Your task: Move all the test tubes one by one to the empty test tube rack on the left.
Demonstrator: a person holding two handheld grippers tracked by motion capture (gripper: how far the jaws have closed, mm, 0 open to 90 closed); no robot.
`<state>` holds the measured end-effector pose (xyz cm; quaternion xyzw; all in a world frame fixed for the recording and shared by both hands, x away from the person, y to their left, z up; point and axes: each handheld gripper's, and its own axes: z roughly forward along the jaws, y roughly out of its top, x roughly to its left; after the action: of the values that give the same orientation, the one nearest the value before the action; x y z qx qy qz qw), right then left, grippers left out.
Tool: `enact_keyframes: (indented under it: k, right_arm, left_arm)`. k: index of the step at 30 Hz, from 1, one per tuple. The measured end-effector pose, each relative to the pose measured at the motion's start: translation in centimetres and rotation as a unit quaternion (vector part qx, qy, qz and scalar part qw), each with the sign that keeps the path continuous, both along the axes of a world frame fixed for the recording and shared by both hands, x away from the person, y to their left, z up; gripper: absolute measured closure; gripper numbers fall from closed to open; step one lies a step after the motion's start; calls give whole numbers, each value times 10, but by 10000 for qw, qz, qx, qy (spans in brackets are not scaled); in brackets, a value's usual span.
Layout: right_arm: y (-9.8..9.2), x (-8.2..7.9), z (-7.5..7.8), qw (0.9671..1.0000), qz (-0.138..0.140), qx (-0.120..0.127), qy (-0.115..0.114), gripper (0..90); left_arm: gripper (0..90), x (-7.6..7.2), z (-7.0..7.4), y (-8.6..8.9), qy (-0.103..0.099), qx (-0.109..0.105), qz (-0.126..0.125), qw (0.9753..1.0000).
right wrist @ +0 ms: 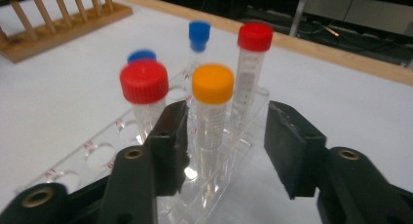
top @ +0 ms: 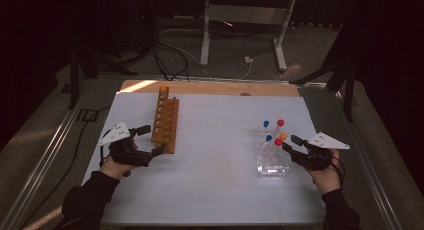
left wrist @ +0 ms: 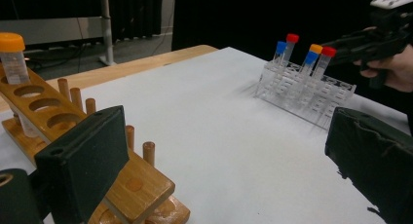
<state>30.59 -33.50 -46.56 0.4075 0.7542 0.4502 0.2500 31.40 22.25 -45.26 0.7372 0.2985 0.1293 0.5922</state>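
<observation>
The right tongs point(right wrist: 224, 136) stand open at the clear plastic tube rack point(top: 272, 165) on the right side of the white counter point(top: 215, 155), with nothing gripped. In the right gripper view their two black jaws flank the orange-capped tube point(right wrist: 212, 112), one to each side, with a gap visible on both, so the pads do not yet touch it. That tube stands upright in the rack, its long axis vertical and crossing the line between the jaws squarely; a straight close would likely pinch it on the body just below the cap. It lies directly ahead of the tongs, between them rather than beyond them.

Neighbours crowd it: a red-capped tube point(right wrist: 144, 95) just to one side near the left jaw, a taller red-capped tube point(right wrist: 253, 63) behind the other side, and two blue-capped tubes point(right wrist: 198, 39) farther back. The nearer red one looks the likeliest to be nudged as the jaws shut.

The left tongs point(left wrist: 219, 165) are also open and empty, resting by the near end of the wooden tube rack point(top: 166, 121) on the counter's left, well apart from the clear rack. One orange-capped tube point(left wrist: 12, 56) already stands at that rack's far end, with free holes nearer. The right hand point(top: 325, 177) is plainly the closer one for the pickup.
</observation>
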Motion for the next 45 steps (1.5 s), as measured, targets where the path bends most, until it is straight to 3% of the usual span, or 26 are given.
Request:
enact_keyframes:
  k: [8, 14, 25, 35, 40, 45]
  right_arm:
    - [6, 8, -9, 9999, 109, 7, 121, 617]
    - [8, 12, -11, 9996, 223, 53, 139, 730]
    - [8, 13, -2, 9994, 331, -58, 86, 751]
    - [7, 12, 38, 9990, 418, -25, -144, 751]
    - [8, 11, 70, 9980, 381, -33, -494, 751]
    - [20, 7, 97, 9951, 580, 110, -787, 751]
  left_arm:
    - [30, 0, -1, 2, 12, -31, 4, 10000]
    - [30, 0, -1, 4, 12, -53, 26, 10000]
    - [30, 1, -3, 5, 55, -75, 3, 10000]
    - [30, 0, 1, 5, 10, -94, -84, 9999]
    - [30, -1, 5, 3, -20, -118, -160, 9998]
    - [30, -3, 14, -5, -73, -98, -272, 9996]
